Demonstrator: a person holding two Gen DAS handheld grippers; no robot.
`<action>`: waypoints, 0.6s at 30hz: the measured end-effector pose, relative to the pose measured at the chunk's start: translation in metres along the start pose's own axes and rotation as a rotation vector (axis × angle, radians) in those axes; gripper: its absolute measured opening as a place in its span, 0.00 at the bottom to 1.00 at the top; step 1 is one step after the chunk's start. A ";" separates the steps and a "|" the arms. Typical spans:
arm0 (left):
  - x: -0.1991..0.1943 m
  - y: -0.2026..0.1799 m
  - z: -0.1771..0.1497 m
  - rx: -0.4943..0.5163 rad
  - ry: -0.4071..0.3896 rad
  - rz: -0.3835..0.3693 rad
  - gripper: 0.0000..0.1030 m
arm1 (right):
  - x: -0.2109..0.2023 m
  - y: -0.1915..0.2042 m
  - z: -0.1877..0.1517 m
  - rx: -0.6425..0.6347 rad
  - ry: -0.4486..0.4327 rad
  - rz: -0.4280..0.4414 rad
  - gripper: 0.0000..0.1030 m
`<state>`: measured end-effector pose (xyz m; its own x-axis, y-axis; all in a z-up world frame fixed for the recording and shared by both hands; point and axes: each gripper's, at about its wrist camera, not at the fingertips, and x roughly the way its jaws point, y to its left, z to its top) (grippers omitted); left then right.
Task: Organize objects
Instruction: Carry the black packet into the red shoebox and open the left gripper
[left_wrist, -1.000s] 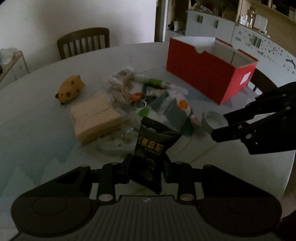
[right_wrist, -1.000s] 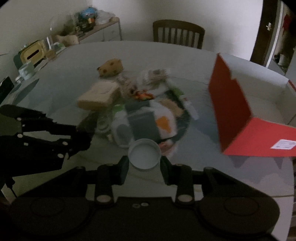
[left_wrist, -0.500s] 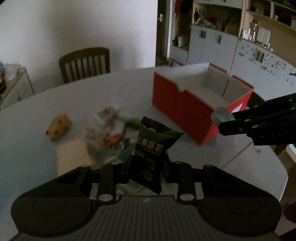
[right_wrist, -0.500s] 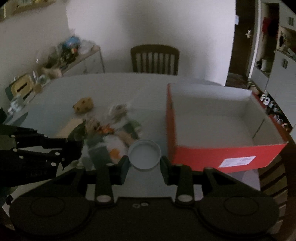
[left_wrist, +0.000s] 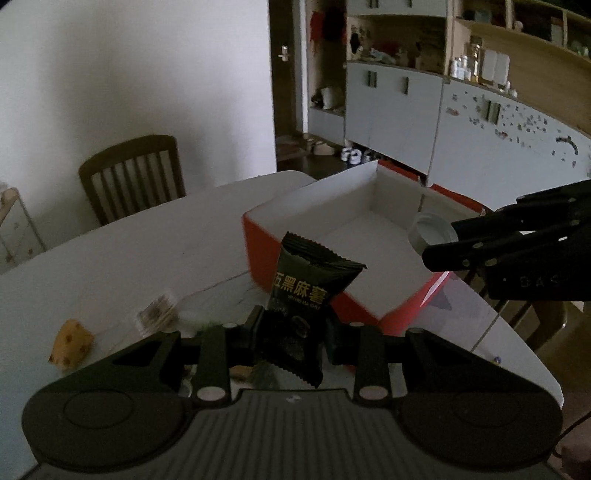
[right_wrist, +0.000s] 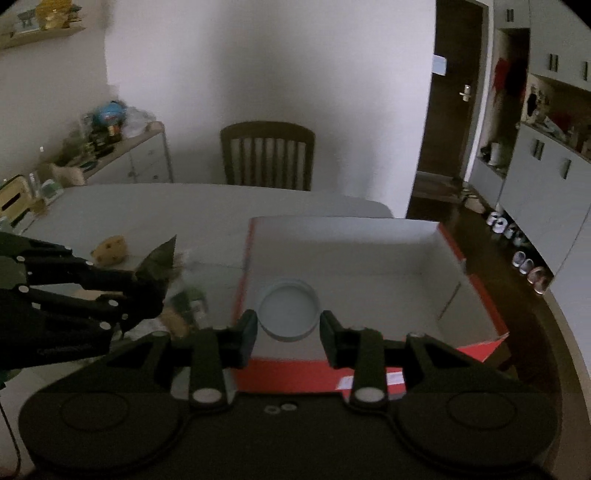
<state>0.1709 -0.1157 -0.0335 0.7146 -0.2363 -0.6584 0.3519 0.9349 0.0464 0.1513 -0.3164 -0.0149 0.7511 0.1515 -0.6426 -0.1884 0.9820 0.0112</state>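
Observation:
My left gripper (left_wrist: 293, 332) is shut on a black snack packet (left_wrist: 304, 299) with gold lettering, held above the table just left of the red box (left_wrist: 373, 317). My right gripper (right_wrist: 288, 328) is shut on a round white lid (right_wrist: 289, 308), held over the near end of the open red box (right_wrist: 295, 373), whose white inside (right_wrist: 351, 254) has nothing in it. The right gripper with the lid (left_wrist: 430, 234) shows in the left wrist view over the box's right side. The left gripper with the packet (right_wrist: 159, 260) shows at left in the right wrist view.
A yellow spotted toy (left_wrist: 70, 345) and a small wrapped packet (left_wrist: 159, 314) lie on the white table (left_wrist: 147, 243). A wooden chair (right_wrist: 267, 155) stands at the far side. A cluttered sideboard (right_wrist: 110, 147) is at left, cabinets (left_wrist: 461, 122) at right.
Both grippers have risen and moved right toward the red box, each keeping its object. The lid is now over the box; the pile of items has dropped out of view.

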 end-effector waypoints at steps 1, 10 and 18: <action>0.005 -0.004 0.005 0.011 0.004 -0.001 0.30 | 0.001 -0.006 0.000 0.003 0.001 -0.009 0.35; 0.061 -0.023 0.059 0.074 0.050 -0.034 0.30 | 0.027 -0.049 0.005 0.036 0.042 -0.065 0.35; 0.129 -0.035 0.089 0.129 0.190 -0.042 0.30 | 0.067 -0.069 0.003 0.017 0.137 -0.097 0.35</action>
<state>0.3043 -0.2026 -0.0535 0.5750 -0.2091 -0.7910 0.4624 0.8806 0.1034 0.2164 -0.3736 -0.0558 0.6721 0.0400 -0.7394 -0.1071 0.9933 -0.0436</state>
